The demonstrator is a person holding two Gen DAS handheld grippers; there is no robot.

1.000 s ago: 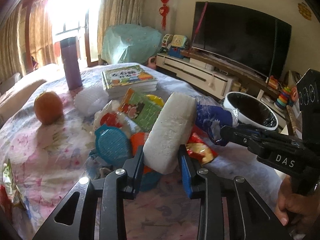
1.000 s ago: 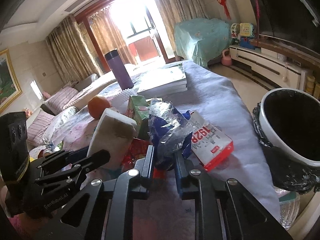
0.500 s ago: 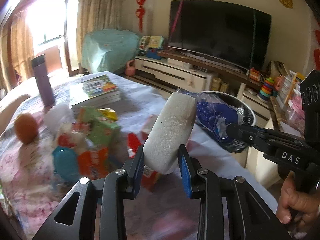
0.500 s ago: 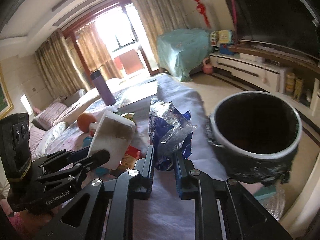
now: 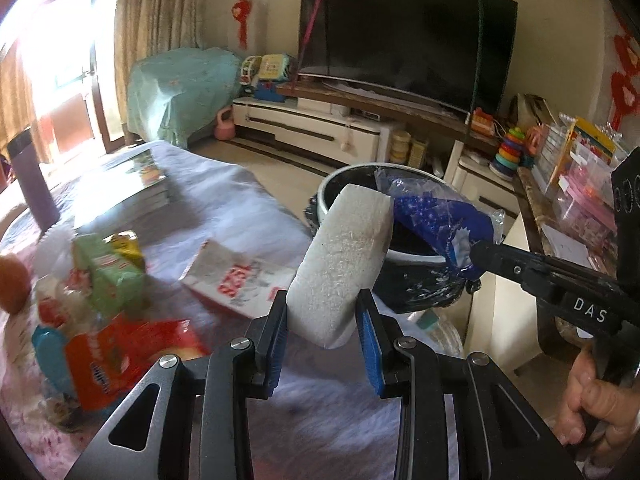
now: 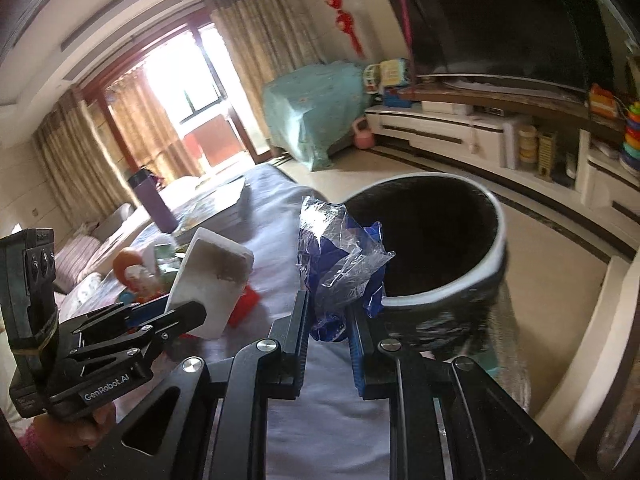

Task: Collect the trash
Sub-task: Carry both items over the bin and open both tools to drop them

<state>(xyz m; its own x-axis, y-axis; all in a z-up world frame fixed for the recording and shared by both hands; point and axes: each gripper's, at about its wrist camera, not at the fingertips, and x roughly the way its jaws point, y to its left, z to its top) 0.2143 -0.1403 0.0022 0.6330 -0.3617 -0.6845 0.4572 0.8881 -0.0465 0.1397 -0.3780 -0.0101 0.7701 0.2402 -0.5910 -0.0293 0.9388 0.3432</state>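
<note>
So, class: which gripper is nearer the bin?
Right. The right gripper holds its blue wrapper at the bin rim; the left gripper, with white foam, sits further back over the table.

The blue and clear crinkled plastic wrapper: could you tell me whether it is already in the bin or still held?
Still held. The blue and clear crinkled plastic wrapper sits pinched in the right gripper, beside the white-rimmed black bin.

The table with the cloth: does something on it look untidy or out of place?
Yes. Near the table's left end, snack packets and a green carton lie tumbled in a loose heap, and a white and red box lies flat, askew. The stacked books look neat.
</note>
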